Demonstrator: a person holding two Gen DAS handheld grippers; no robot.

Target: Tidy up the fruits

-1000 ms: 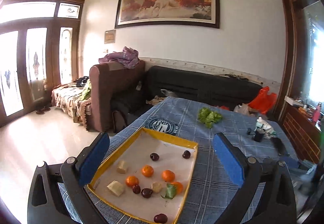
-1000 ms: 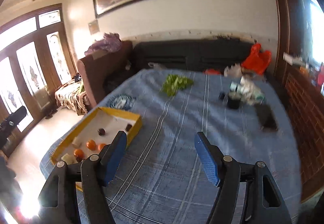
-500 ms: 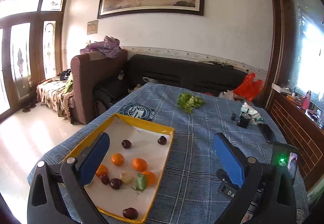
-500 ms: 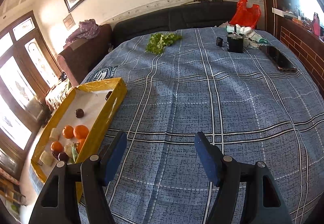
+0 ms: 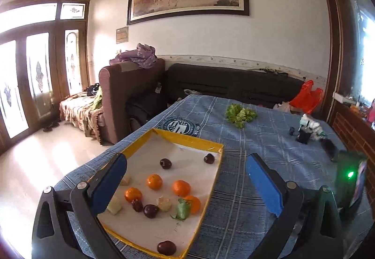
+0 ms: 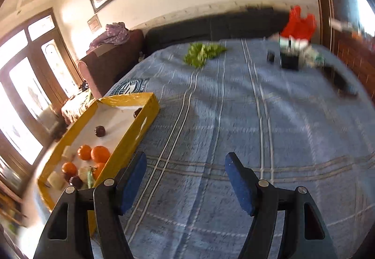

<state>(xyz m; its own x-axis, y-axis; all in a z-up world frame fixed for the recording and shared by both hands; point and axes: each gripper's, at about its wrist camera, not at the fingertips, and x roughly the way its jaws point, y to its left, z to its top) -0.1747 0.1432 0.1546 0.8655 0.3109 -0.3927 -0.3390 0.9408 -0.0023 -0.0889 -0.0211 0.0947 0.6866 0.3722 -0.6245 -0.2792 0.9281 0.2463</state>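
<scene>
A yellow-rimmed white tray (image 5: pixel 187 139) lies on the blue plaid tablecloth. In it are several oranges (image 5: pixel 154 181), dark red plums (image 5: pixel 165 163), pale fruit chunks (image 5: pixel 164 204) and a green leaf (image 5: pixel 182 211). My left gripper (image 5: pixel 185 177) is open and empty, held above the tray's near half. The tray also shows in the right wrist view (image 6: pixel 143 118), at the left. My right gripper (image 6: pixel 185 179) is open and empty over bare cloth, to the right of the tray.
A bunch of lettuce (image 5: pixel 240 114) lies at the far middle of the table. A black cup and small items (image 5: pixel 304 133) and a phone (image 6: pixel 342 82) sit at the far right. A device with a green light (image 5: pixel 350 174) is near right. Sofas stand beyond the table.
The left gripper has swung so the tray sits more centred between its fingers. The right view has tilted and moved closer to the tray. Both grippers stay open.
</scene>
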